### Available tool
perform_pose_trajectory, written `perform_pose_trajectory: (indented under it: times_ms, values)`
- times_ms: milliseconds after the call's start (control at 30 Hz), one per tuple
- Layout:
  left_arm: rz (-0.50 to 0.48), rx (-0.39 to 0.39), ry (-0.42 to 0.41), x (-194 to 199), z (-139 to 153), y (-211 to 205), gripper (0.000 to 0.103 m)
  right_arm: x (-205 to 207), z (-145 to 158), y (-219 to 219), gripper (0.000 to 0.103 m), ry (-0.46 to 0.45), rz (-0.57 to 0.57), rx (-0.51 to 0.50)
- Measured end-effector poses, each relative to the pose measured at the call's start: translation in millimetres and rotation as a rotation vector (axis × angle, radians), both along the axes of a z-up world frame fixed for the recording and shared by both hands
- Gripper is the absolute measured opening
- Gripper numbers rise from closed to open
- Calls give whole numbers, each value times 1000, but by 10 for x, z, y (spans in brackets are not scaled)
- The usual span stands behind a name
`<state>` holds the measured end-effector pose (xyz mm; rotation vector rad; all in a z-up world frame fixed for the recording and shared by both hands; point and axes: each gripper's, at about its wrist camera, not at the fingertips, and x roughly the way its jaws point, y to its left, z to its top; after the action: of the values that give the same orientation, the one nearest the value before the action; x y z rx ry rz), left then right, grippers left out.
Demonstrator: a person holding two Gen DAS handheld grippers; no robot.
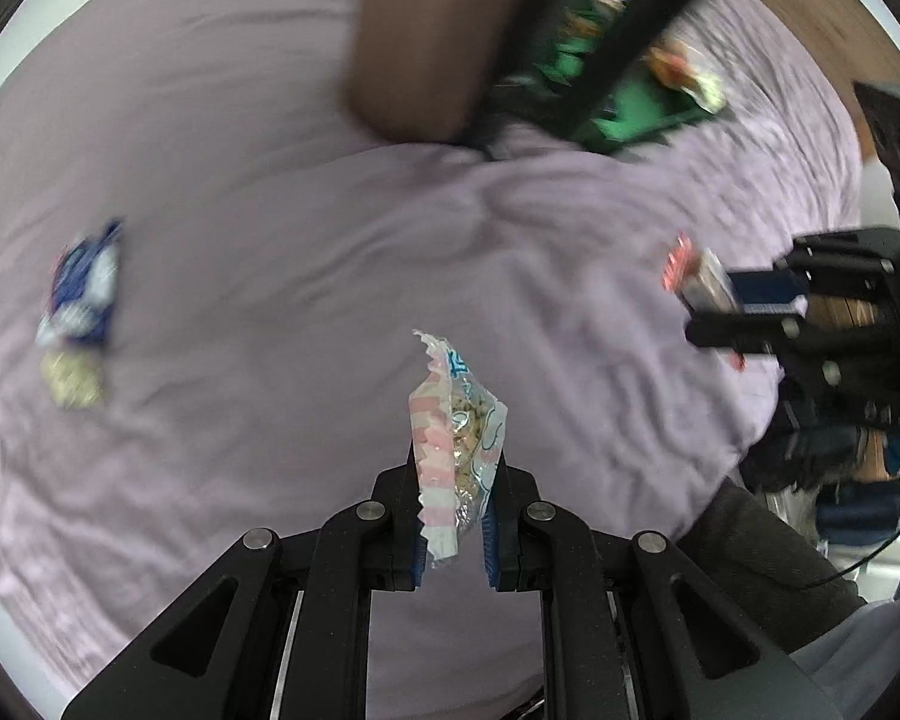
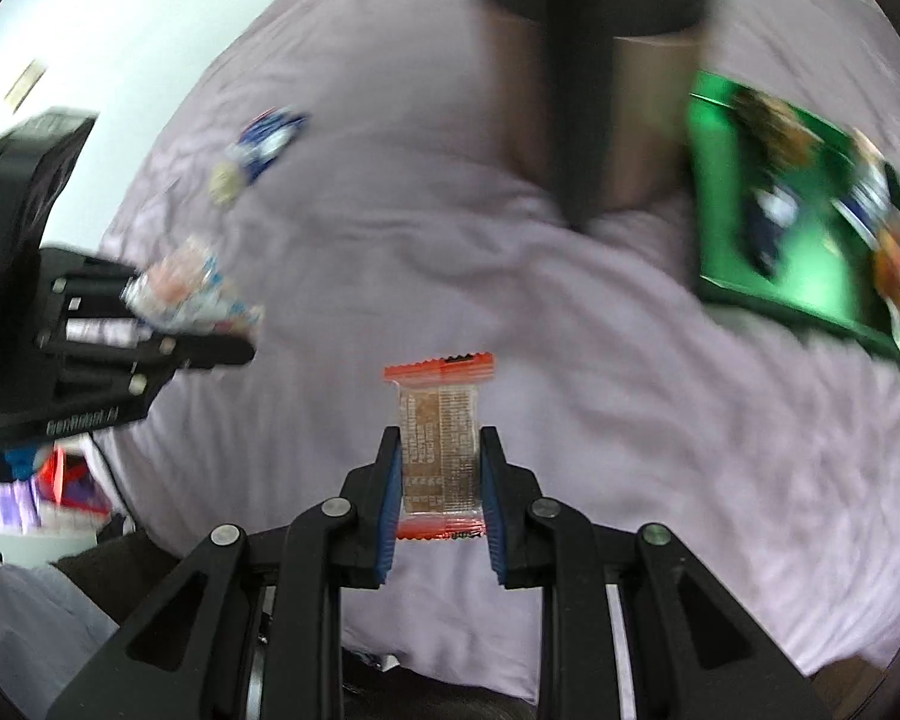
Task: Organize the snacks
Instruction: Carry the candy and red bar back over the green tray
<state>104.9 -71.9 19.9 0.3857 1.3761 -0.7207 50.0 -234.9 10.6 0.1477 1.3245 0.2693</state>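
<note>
Crinkly pink-striped packet [image 1: 459, 438] in left gripper [image 1: 456, 480], orange-edged bar [image 2: 440, 450] in right gripper [image 2: 440, 468]

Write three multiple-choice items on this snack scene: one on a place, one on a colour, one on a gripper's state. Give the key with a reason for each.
1. Where does the green tray lie in the right wrist view?
A. upper right, on the lilac cloth
B. lower left
C. between the fingers

2. What colour are the end seals of the packet in the right gripper?
A. blue
B. orange-red
C. yellow

3. What is the left gripper doing?
A. open, holding nothing
B. resting on the tray
C. shut on a pink-striped packet

Key: 1 A, the tray sits at the upper right; 2 B, both crimped ends are orange-red; 3 C, the fingers pinch the packet.
</note>
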Motion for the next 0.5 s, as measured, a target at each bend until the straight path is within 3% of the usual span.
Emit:
perform_pose_trajectory:
  times_ms: [167,500]
  values:
    - [-110,-27,4,-105,70,-645,11,-110,48,-567,0,-17,-142,-15]
    - [-197,-95,-28,-40,269,-1680,11,-185,92,-1442,0,-59,-305,-41]
